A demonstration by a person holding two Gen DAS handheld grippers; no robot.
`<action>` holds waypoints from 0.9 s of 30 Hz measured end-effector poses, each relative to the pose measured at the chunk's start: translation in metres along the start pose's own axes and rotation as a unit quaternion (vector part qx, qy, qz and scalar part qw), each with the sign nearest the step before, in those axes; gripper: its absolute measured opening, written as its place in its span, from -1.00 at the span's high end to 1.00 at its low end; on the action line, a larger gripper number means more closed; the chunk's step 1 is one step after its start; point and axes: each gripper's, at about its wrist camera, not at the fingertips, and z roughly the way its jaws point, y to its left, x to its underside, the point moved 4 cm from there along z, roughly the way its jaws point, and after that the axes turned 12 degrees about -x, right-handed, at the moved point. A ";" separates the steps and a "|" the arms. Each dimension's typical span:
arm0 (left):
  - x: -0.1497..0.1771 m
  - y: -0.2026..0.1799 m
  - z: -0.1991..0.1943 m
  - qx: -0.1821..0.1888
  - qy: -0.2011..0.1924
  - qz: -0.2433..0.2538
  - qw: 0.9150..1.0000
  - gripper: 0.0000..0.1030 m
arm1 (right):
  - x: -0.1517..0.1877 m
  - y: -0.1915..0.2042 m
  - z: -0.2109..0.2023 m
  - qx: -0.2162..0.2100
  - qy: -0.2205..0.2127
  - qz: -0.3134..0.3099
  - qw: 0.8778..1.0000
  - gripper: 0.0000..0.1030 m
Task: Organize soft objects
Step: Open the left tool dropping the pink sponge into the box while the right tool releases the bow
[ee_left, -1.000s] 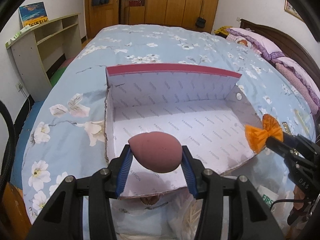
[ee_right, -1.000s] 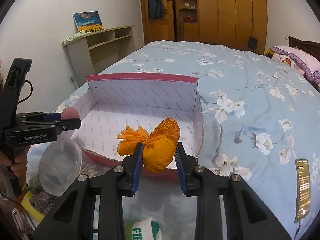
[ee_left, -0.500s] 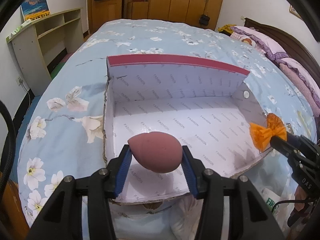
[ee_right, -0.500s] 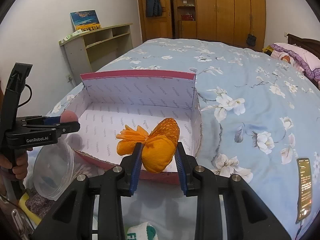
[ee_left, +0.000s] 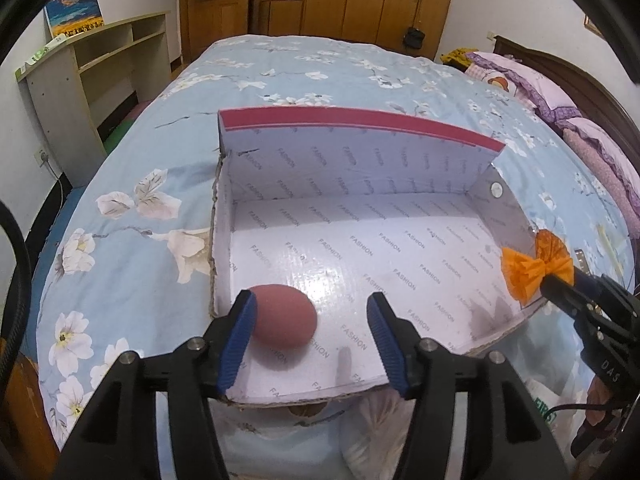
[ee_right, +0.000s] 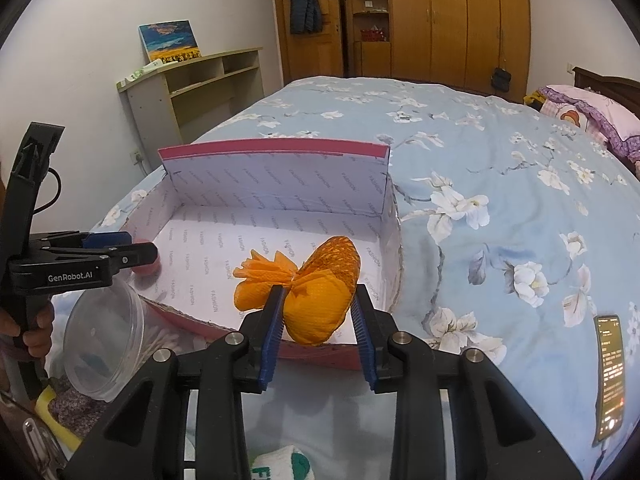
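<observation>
A white cardboard box (ee_left: 360, 148) with a red rim lies open on the flowered bedspread. A dusty-pink egg-shaped sponge (ee_left: 284, 316) rests on the box floor near its front left corner. My left gripper (ee_left: 311, 304) is opening around it: the sponge leans on the left pad and the right pad stands well clear. In the right wrist view the sponge (ee_right: 146, 269) peeks out behind the left gripper (ee_right: 140, 254). My right gripper (ee_right: 318, 292) hovers over the box's front right edge. Its jaws are opening, but the pads still touch an orange mesh pouf (ee_right: 320, 304).
A clear plastic tub (ee_right: 104, 344) sits left of the box's front edge, beside a hand on the left gripper's handle. A phone (ee_right: 610, 376) lies on the bedspread at right. A white bag (ee_left: 380, 432) lies below the box. Pillows (ee_left: 560, 96) are at the far right.
The left jaws have spread and the pink sponge has dropped from between them onto the box floor. The right jaws have widened slightly around the orange pouf. Both hands stayed in place.
</observation>
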 end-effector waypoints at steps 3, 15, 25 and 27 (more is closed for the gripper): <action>-0.001 -0.001 -0.001 0.001 -0.002 0.000 1.000 -0.20 | 0.000 0.001 -0.001 0.003 -0.003 -0.002 1.000 0.13; -0.004 0.005 -0.030 0.001 -0.024 -0.005 1.000 -0.20 | -0.002 0.006 -0.011 0.001 -0.010 -0.002 1.000 0.12; 0.012 0.004 -0.067 0.004 -0.038 0.005 0.999 -0.21 | 0.003 0.019 -0.034 -0.019 -0.018 0.006 1.000 0.12; 0.017 0.004 -0.071 0.004 -0.038 0.007 0.999 -0.21 | 0.006 0.022 -0.038 -0.023 -0.019 0.007 1.000 0.12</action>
